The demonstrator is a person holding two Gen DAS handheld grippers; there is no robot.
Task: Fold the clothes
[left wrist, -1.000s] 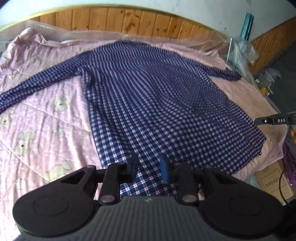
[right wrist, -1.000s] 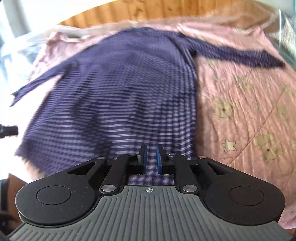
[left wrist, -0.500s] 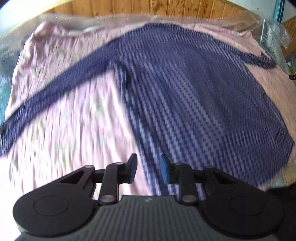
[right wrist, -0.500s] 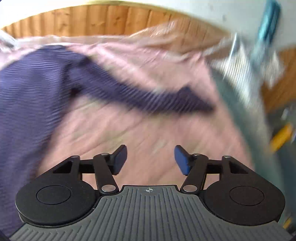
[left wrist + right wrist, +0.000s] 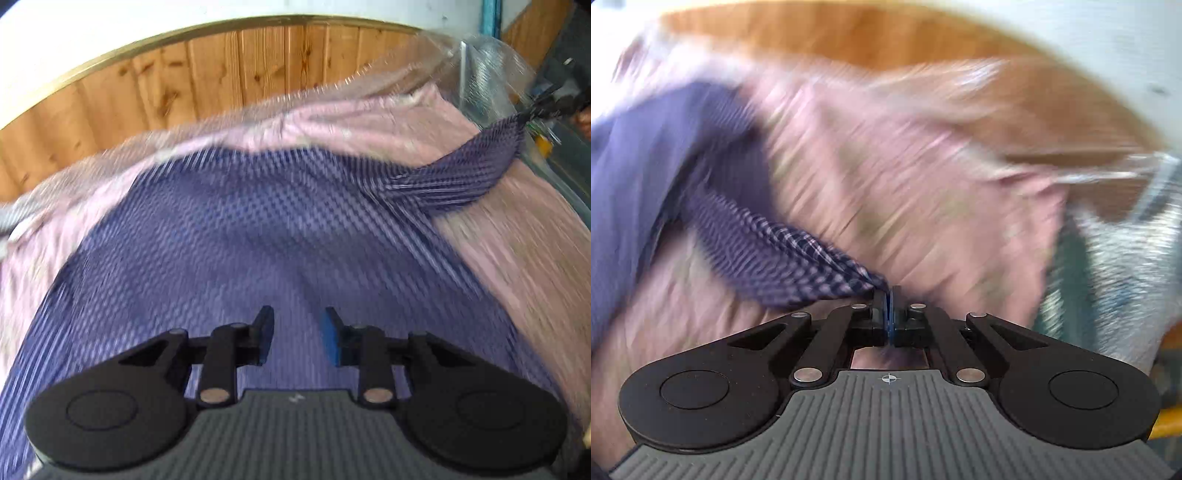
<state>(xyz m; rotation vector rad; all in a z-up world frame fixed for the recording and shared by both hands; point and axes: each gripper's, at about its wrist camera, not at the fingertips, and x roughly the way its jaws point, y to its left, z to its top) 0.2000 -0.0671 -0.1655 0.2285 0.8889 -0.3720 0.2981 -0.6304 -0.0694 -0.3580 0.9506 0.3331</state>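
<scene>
right fingers [image 5: 882, 314] pinch sleeve [image 5: 798, 266] | left gripper [image 5: 297, 339] fingers apart, empty | shirt [image 5: 240, 240] flat

Shirt [image 5: 229, 236] navy-and-white check; quilt [image 5: 517, 240] pink; wall panelling [image 5: 221, 74] orange-brown wood; hand-held gripper pads [image 5: 330, 341] blue.

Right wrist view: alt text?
The right hand-held gripper is shut on the cuff end of a navy checked shirt sleeve, lifting it over a pink quilt. Heavy motion blur; wood panelling behind.
</scene>
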